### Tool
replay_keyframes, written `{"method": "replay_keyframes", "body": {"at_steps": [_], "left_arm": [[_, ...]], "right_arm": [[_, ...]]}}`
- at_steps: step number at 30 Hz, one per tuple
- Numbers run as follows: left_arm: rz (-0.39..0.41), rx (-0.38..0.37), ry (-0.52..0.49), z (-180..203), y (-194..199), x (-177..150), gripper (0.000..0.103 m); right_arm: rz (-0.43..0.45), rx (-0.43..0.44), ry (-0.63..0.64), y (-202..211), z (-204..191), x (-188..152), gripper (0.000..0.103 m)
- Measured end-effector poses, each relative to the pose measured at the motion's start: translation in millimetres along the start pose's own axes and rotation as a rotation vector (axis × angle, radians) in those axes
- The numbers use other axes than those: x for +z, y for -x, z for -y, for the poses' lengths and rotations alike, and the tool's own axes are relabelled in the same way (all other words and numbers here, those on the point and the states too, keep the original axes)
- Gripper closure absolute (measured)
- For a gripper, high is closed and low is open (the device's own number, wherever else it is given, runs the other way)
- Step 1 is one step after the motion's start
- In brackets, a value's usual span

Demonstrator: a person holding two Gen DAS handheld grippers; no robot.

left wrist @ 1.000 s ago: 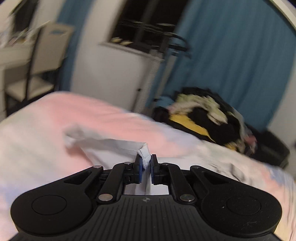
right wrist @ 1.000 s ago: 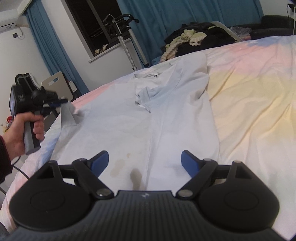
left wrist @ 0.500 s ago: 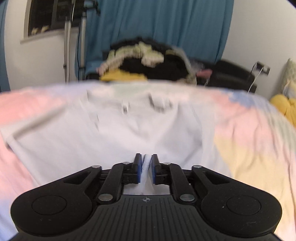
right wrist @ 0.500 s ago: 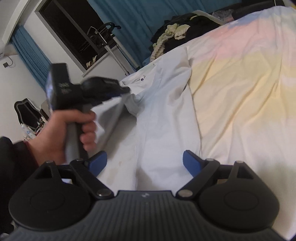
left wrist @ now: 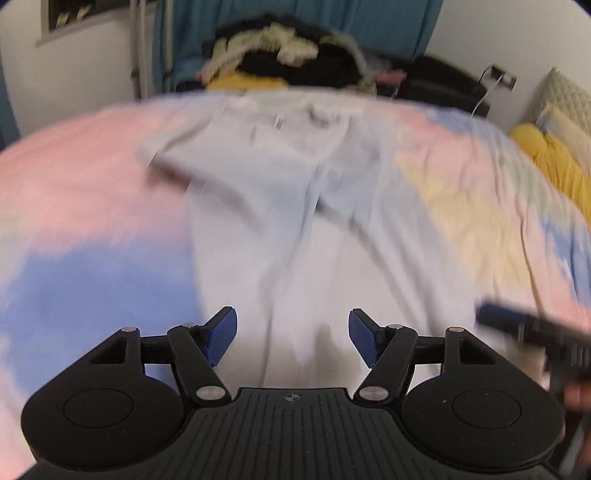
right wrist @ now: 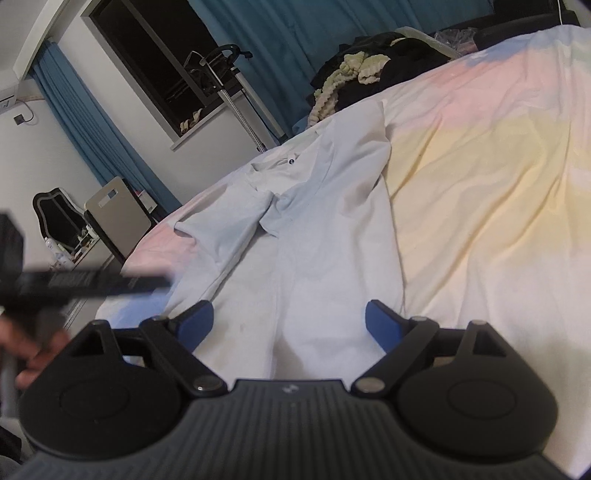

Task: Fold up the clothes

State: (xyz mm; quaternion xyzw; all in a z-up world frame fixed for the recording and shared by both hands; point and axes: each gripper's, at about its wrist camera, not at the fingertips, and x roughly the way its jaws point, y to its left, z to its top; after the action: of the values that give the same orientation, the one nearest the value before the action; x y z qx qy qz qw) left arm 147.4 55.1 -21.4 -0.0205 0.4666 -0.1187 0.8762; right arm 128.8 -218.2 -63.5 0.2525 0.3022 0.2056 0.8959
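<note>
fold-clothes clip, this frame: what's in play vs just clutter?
In play:
- white shirt, spread on the bed sheet
- left tongs, just opened, nothing between them
- right tongs, open, empty

Clutter:
- clothes pile beyond the bed
- yellow blanket
- chair
- blue curtain

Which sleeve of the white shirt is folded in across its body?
The sleeve on the window side of the white shirt lies folded inward over the chest; the other side lies straight along the pastel bedsheet.
</note>
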Motion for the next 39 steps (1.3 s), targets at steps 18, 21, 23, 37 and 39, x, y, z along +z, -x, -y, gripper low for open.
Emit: {"method": "replay_keyframes", "body": {"at_steps": [18, 21, 23, 37, 39], "left_arm": [[-0.36, 0.071, -0.15, 41, 15, -89, 0.095], [-0.323, 0.105, -0.142, 48, 35, -84, 0.096], [-0.297, 0.113, -0.151, 58, 52, -78, 0.096], [-0.363, -0.1, -0.077, 121, 31, -122, 0.096], [-0.384, -0.115, -0.082, 126, 23, -133, 0.096]], "right_arm": [[0.049, -0.072, 0.119, 62, -31, -21, 0.013], [0.041, -0.065, 0.107, 58, -29, -21, 0.013], [0.037, -0.058, 0.099, 57, -27, -21, 0.013], [0.022, -0.035, 0.081, 54, -27, -21, 0.013], [0.019, -0.037, 0.084, 55, -28, -22, 0.013]]}}
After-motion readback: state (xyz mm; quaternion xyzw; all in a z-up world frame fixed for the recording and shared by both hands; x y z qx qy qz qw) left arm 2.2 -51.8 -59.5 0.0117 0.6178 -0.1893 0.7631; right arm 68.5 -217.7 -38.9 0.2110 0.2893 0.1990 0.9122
